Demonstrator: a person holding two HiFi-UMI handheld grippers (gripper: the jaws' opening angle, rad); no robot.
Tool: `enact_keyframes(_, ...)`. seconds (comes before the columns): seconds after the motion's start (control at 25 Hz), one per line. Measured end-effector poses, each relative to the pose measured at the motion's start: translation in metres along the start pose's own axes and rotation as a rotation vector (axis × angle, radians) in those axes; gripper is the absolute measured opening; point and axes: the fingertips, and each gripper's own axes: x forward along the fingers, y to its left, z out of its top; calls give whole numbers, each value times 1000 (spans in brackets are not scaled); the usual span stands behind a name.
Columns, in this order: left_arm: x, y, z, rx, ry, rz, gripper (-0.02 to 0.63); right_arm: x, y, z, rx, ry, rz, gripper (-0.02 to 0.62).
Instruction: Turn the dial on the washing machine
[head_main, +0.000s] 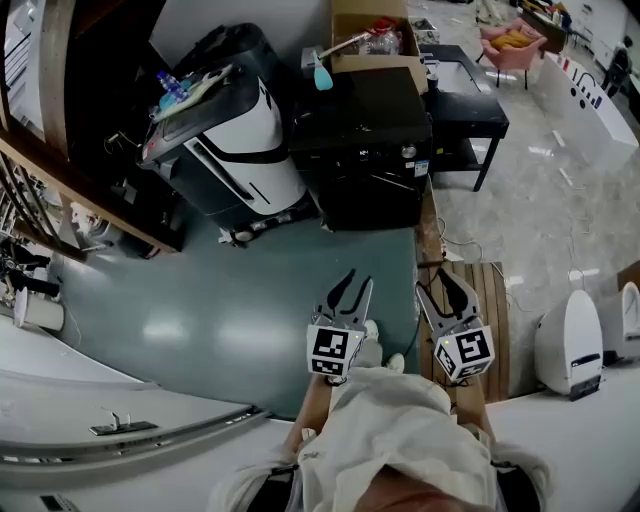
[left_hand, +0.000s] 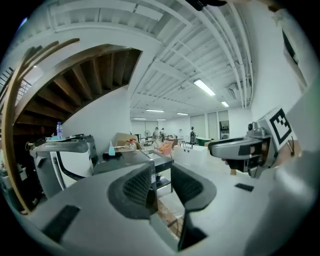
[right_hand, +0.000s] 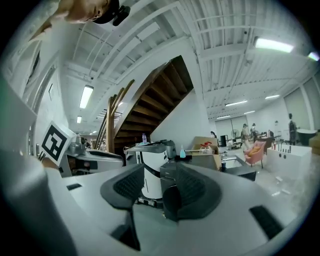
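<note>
Dial, small and silvery (head_main: 408, 151), seemingly sits on the black boxy washing machine (head_main: 350, 160), well apart from both claws. Left claw (head_main: 358, 277) and right claw (head_main: 443, 283) are pressed together, empty. Approach pending: step closer, spread one claw.

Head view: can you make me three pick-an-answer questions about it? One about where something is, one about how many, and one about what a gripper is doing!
1. Where is the pink chair?
A. past the black table
B. under the stairs
C. between the grippers

2. How many grippers show?
A. one
B. two
C. four

3. What does the right gripper hold?
A. a bottle
B. a dial
C. nothing

Answers:
1 A: the chair sits beyond the table, far from the person.
2 B: the left gripper and the right one are side by side.
3 C: the right gripper view shows nothing between its jaws.
</note>
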Motion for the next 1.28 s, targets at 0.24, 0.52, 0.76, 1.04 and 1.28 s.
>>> enact_keyframes(0.24,21,3,4,10,-7,-3,130,13,-14,-1,-3,5,3,196)
enact_keyframes(0.52,51,21,6,18,-8,-19,130,43,-31,0,2,19,-5,196)
enact_keyframes(0.76,78,45,6,14,8,-30,130,78,-44,1,11,41,-7,196)
enact_keyframes(1.04,107,73,9,11,10,-52,130,119,-52,3,16,57,-6,196)
enact_keyframes(1.28,129,98,14,5,5,-68,130,149,-60,5,21,75,-22,196)
